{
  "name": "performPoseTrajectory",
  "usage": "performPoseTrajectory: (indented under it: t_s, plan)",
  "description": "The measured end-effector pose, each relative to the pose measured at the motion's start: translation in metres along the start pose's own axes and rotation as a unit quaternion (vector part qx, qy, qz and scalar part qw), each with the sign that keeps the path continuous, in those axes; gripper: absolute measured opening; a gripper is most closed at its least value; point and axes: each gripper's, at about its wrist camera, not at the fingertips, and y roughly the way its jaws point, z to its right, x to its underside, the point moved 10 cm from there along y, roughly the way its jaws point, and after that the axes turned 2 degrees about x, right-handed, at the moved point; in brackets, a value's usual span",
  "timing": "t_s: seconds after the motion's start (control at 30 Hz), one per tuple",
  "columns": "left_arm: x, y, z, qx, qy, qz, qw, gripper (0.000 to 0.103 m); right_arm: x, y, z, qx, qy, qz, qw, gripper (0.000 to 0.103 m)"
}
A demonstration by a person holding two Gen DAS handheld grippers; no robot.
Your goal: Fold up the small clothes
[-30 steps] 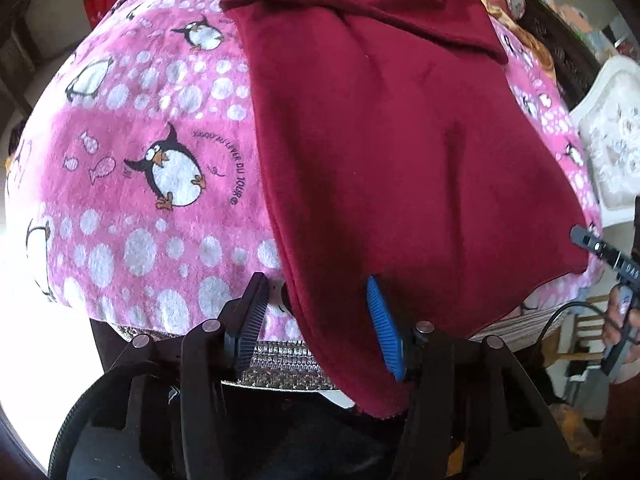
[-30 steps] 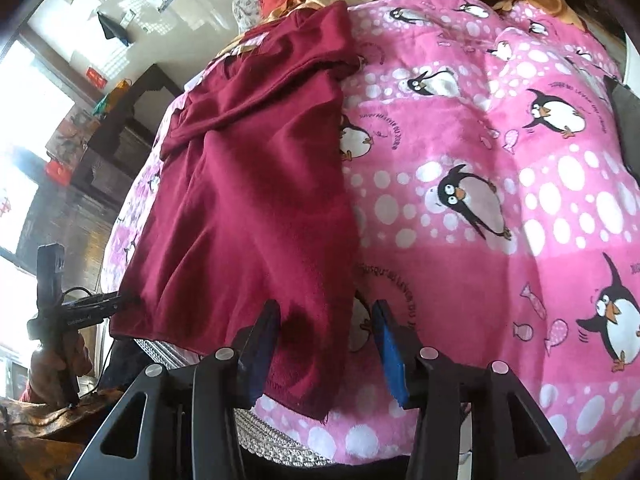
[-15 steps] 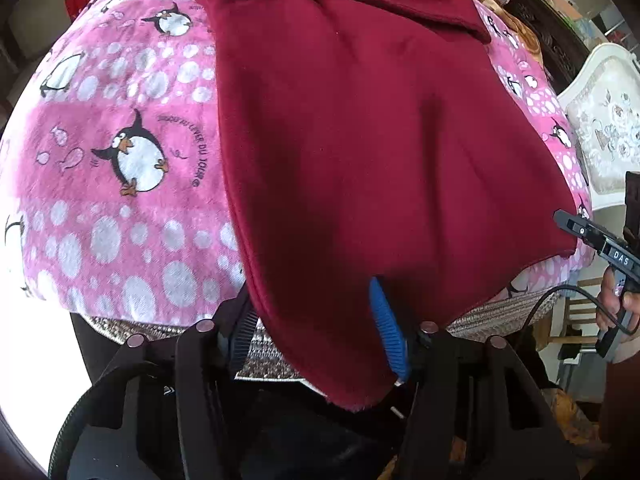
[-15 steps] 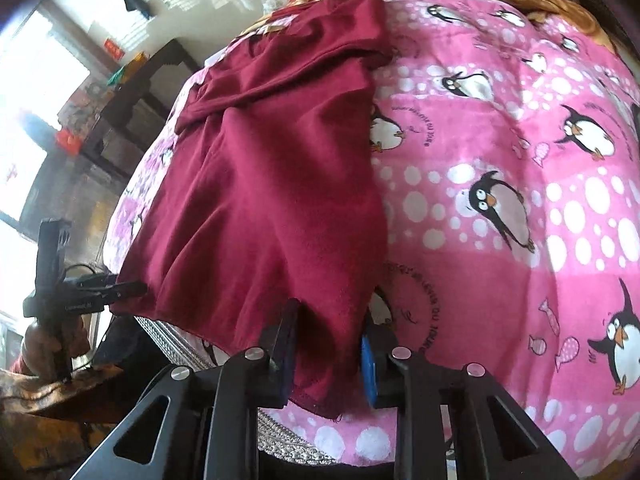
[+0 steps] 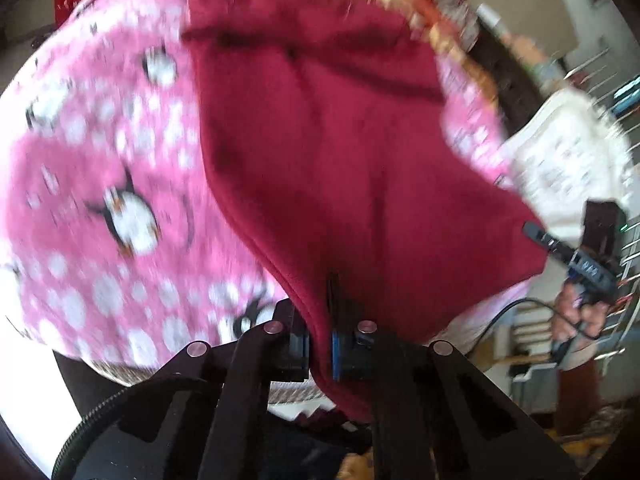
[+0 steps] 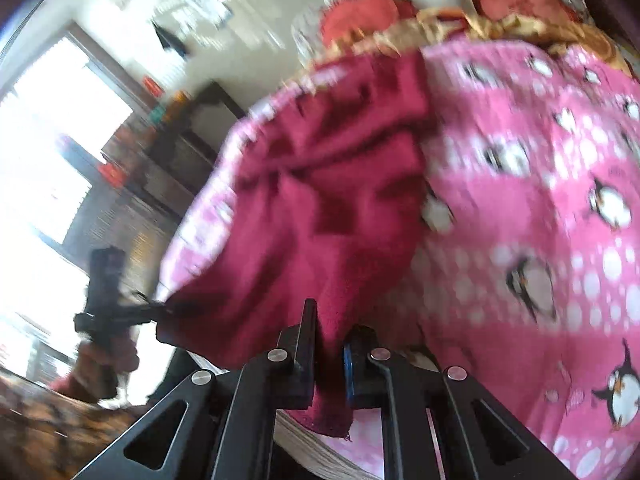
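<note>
A dark red garment (image 5: 344,152) lies spread on a pink penguin-print blanket (image 5: 100,184) on a bed. My left gripper (image 5: 319,344) is shut on the garment's near hem at its left corner. My right gripper (image 6: 330,360) is shut on the same garment (image 6: 320,208) at its near right corner. Both corners are lifted off the blanket (image 6: 540,240) and the cloth hangs between them. Each view shows the other gripper at the far corner, the right one in the left wrist view (image 5: 576,260) and the left one in the right wrist view (image 6: 120,312). Both views are motion-blurred.
Red and gold bedding (image 6: 420,20) is piled at the head of the bed. A white patterned chair (image 5: 568,160) stands on one side, dark furniture (image 6: 192,136) and a bright window (image 6: 48,152) on the other.
Both grippers have closed on the garment's near hem corners. They have lifted the hem off the blanket, and both views have swung and blurred.
</note>
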Motion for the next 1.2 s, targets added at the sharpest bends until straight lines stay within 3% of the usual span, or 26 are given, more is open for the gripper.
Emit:
performPoseTrajectory:
  t_s: [0.1,0.23,0.53,0.63,0.8,0.87,0.97,1.03,1.1,1.17,1.2]
  plan:
    - [-0.036,-0.034,0.003,0.021,-0.005,0.059,0.998,0.006,-0.036,-0.012,-0.019,-0.04,-0.001,0.038,0.998,0.009]
    - [-0.085,-0.066,0.0,0.036,-0.004,0.122,0.9918,0.006,-0.087,-0.007,-0.03,-0.049,-0.013,0.07,0.996,0.009]
    - [-0.212,-0.057,-0.033,0.017,-0.021,0.179,0.9835,0.006,-0.216,0.052,-0.011,0.026,-0.016,0.099,0.995,0.009]
    - [-0.26,-0.037,-0.052,-0.005,-0.032,0.181,0.9829,0.006,-0.247,0.087,0.006,0.069,-0.017,0.089,0.993,0.009]
    - [-0.301,0.002,-0.091,-0.024,-0.069,0.152,0.9857,0.006,-0.284,0.144,0.045,0.1,0.021,0.073,0.992,0.009]
    - [-0.314,0.022,-0.106,-0.02,-0.085,0.134,0.9871,0.006,-0.296,0.167,0.067,0.095,0.06,0.063,0.992,0.01]
    - [-0.316,0.041,-0.123,-0.013,-0.115,0.096,0.9887,0.008,-0.303,0.183,0.091,0.075,0.105,0.038,0.991,0.022]
    - [-0.317,0.037,-0.125,0.0,-0.118,0.095,0.9885,0.016,-0.305,0.171,0.089,0.053,0.107,0.046,0.992,0.033]
    - [-0.315,0.029,-0.121,0.002,-0.102,0.096,0.9901,0.021,-0.309,0.144,0.09,0.076,0.091,0.084,0.989,0.047]
    - [-0.313,0.017,-0.116,-0.012,-0.084,0.106,0.9907,0.045,-0.304,0.126,0.084,0.081,0.069,0.1,0.989,0.047]
    - [-0.316,0.009,-0.116,-0.023,-0.077,0.125,0.9888,0.07,-0.3,0.121,0.078,0.073,0.056,0.097,0.991,0.047]
